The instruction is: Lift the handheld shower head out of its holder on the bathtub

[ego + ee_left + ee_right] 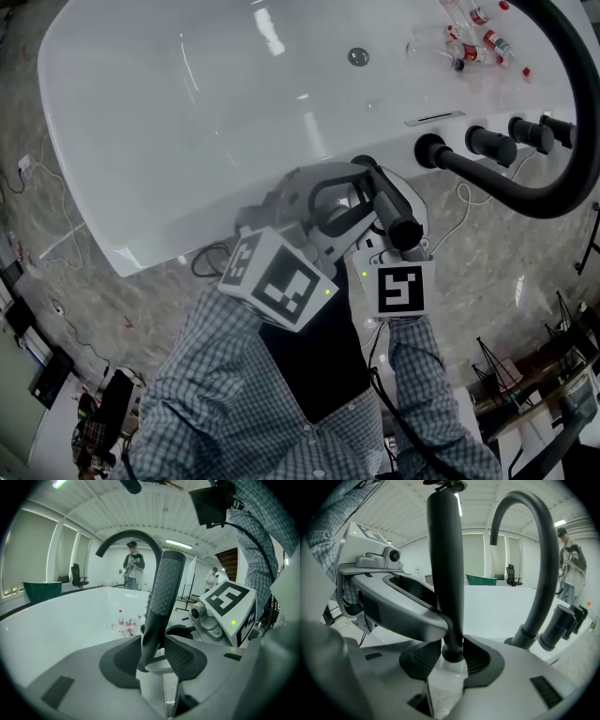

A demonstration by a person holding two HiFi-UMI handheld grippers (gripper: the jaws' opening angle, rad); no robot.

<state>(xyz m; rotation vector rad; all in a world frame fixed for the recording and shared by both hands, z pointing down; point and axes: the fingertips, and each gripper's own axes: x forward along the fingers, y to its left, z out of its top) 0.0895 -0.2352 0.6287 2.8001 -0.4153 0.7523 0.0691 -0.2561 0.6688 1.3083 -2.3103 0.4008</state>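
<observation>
The black handheld shower head (386, 208) stands nearly upright at the near rim of the white bathtub (187, 141), left of the black faucet fittings. My left gripper (349, 199) and right gripper (382, 232) meet around it from opposite sides. In the left gripper view its dotted handle (161, 606) rises between the open jaws of the left gripper (152, 660). In the right gripper view its smooth stem (446, 573) stands between the open jaws of the right gripper (450, 658), with its lower end on something white. Neither pair of pads presses on it.
A tall black arched faucet (525, 192) and black knobs (492, 145) line the rim to the right. Several small bottles (473, 42) lie in the tub's far end. Cables trail on the stone floor (75, 234). A person (132, 566) stands beyond the tub.
</observation>
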